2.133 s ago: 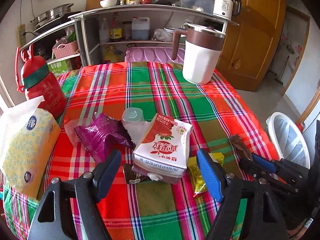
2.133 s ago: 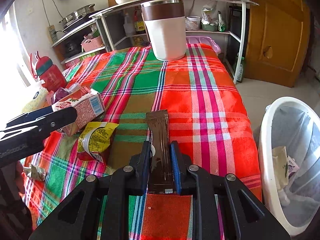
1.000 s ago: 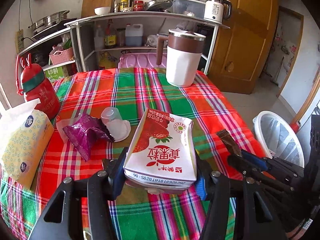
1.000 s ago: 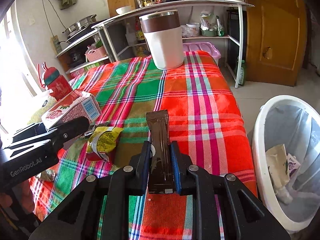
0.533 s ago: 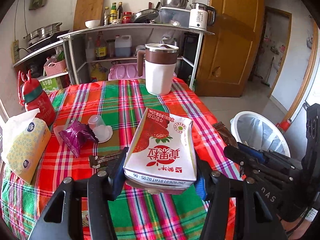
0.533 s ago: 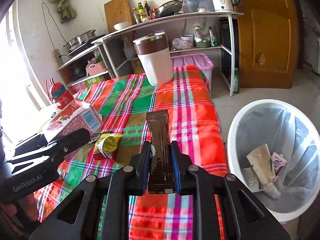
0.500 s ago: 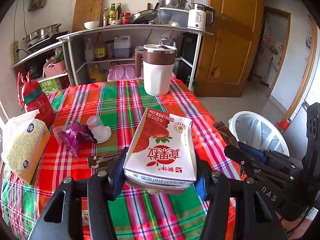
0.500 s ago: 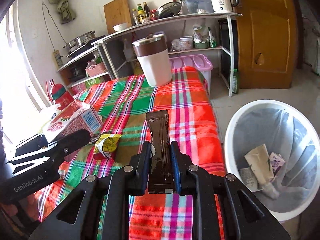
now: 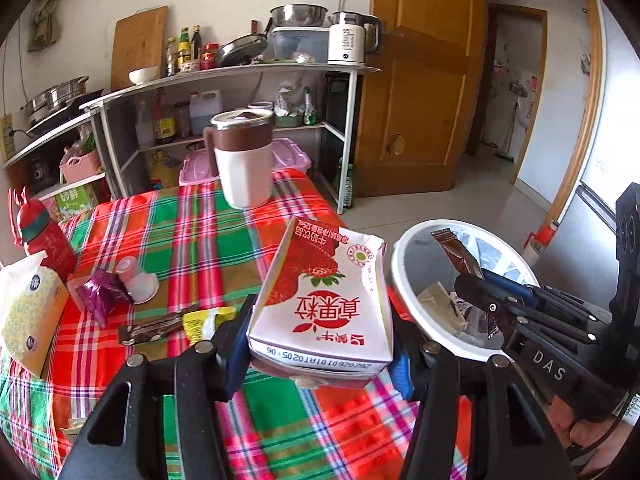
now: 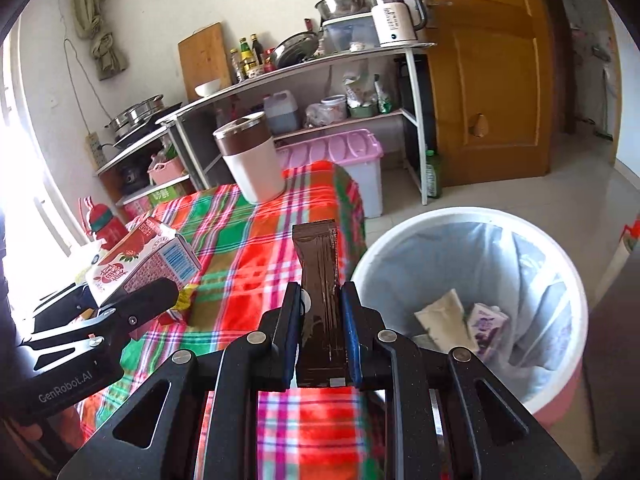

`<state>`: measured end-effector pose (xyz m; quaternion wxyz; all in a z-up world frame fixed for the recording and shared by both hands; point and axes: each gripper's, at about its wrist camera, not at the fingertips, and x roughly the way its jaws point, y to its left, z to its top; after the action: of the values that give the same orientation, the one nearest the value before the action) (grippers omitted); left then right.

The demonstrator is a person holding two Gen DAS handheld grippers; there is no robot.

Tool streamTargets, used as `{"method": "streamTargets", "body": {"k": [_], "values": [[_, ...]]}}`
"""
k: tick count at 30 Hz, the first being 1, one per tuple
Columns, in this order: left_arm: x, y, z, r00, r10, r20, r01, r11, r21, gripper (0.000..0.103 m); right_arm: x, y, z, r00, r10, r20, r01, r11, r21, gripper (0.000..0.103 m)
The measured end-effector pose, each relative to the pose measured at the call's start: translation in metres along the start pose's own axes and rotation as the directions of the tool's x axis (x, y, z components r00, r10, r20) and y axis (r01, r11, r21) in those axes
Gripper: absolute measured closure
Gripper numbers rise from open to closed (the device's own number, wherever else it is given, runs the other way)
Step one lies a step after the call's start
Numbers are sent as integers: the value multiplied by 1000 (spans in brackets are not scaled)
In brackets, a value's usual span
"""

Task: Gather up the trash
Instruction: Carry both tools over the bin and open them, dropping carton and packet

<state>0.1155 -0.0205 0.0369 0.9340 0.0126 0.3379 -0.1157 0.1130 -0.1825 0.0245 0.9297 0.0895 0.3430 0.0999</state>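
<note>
My left gripper (image 9: 320,344) is shut on a white and red strawberry milk carton (image 9: 324,296), lifted above the plaid table's right edge. In the right wrist view that carton (image 10: 140,264) shows at the left. My right gripper (image 10: 320,312) is shut on a long brown wrapper (image 10: 320,280), held beside the rim of the white trash bin (image 10: 560,264). From the left wrist view the brown wrapper (image 9: 456,252) hangs over the bin (image 9: 400,272), which holds several pieces of paper trash. On the table lie a purple wrapper (image 9: 100,292), a clear plastic cup (image 9: 136,280), a dark snack bar wrapper (image 9: 152,328) and a yellow wrapper (image 9: 204,320).
A white and brown jug (image 9: 244,160) stands at the table's far end, a red bottle (image 9: 44,236) and a tissue pack (image 9: 28,312) at the left. Kitchen shelves (image 9: 224,92) stand behind, a pink storage box (image 10: 340,160) and a wooden door (image 9: 420,92) to the right.
Both grippers have risen and swung right toward the bin with their loads. The bin has grown larger in both views, and the table has slid left.
</note>
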Motion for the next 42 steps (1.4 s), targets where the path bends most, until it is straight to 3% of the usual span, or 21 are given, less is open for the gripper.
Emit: {"method": "streamTargets", "body": {"k": [13,24,38,42], "values": [[22,-73,5,998,-66,-26,68,994,89,44,-22,-66,-3,996,-94,5,94,993,66,82],[49,-123,1,991,-106,-85,116,986,124,44,-9,-112,-9,982,-176,-74,182,980,85,82],[72,-137,-1,984,-122,-128,136,985,108,44,20,-132,-16,959,-231,-163,242,969,52,81],[72,-134,-1,983,-128,-130,142,985,99,36,18,-133,-17,955,-250,-158,261,964,49,74]]}}
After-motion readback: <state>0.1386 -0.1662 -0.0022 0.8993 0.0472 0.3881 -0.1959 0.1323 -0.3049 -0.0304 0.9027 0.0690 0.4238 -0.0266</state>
